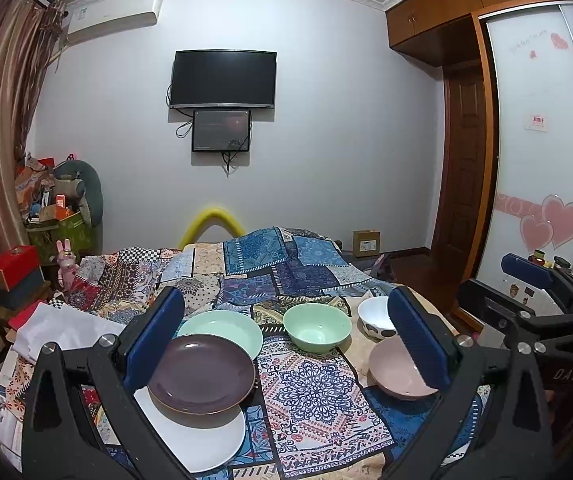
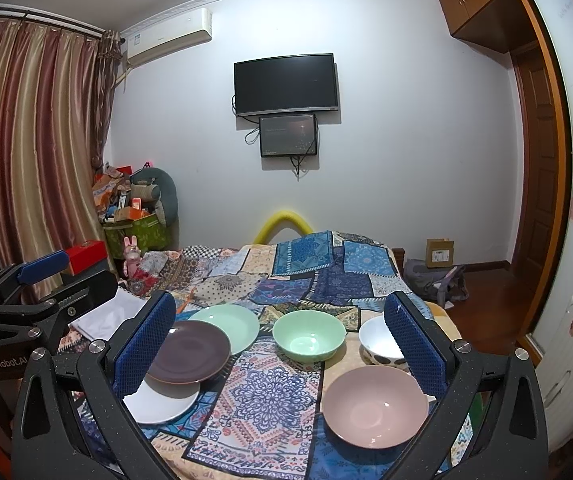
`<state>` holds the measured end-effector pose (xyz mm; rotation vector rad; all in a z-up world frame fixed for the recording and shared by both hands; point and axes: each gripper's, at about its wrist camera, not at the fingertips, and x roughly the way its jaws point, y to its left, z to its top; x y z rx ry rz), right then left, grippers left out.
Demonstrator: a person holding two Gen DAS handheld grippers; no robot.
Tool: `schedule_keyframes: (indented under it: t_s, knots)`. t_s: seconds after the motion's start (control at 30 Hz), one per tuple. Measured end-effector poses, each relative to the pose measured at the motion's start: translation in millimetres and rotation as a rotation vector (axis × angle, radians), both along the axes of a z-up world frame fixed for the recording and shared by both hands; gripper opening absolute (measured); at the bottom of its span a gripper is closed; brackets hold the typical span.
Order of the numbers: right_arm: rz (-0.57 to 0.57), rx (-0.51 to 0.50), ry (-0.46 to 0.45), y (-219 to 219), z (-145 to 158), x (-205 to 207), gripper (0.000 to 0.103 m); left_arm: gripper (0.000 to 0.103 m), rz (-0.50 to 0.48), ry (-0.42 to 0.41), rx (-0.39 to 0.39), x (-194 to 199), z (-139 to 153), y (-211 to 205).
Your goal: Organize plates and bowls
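Three plates overlapped near patchwork-cloth surface (image 1: 310,392) left edge in left wrist view: purple glazed plate (image 1: 202,374) over white plate (image 1: 202,440) and green plate (image 1: 222,330). Left gripper (image 1: 286,340) fingers wide, empty.

Right wrist view: pink bowl (image 2: 375,406), green bowl (image 2: 309,336), white spotted bowl (image 2: 382,342) toward right edge. Right gripper (image 2: 278,344) fingers wide, empty.

Both fisheye views are evenly lit by soft, cool indoor light from above, with only faint shadows under the dishes. Straight lines bow strongly toward the edges, and the corners darken to black vignette. Focus is sharp at centre, while the glossy pale-pink ceramic bowl (image 2: 375,406) carries small highlights.
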<state>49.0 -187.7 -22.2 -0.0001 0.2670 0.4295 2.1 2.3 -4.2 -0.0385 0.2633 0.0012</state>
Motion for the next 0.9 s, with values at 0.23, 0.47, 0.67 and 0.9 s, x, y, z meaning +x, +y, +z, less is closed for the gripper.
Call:
schedule_keyframes:
  t_s: [0.23,0.47,0.67,0.9]
  knots:
    - [0.002,-0.001,0.000,1.2,-0.5,-0.3,0.103,0.103,0.006,0.001,0.002,0.2,-1.0,-2.8]
    - [0.001,0.000,0.001,2.7,-0.9,-0.3,0.103,0.103,0.007,0.007,-0.003,2.6,-0.8,-2.0]
    - [0.001,-0.001,0.001,2.6,-0.9,-0.3,0.103,0.103,0.008,0.011,0.001,2.6,-0.9,-1.7]
    - [0.002,0.001,0.002,2.5,-1.3,-0.3,0.103,0.103,0.007,0.014,-0.006,3.5,-1.7,-2.8]
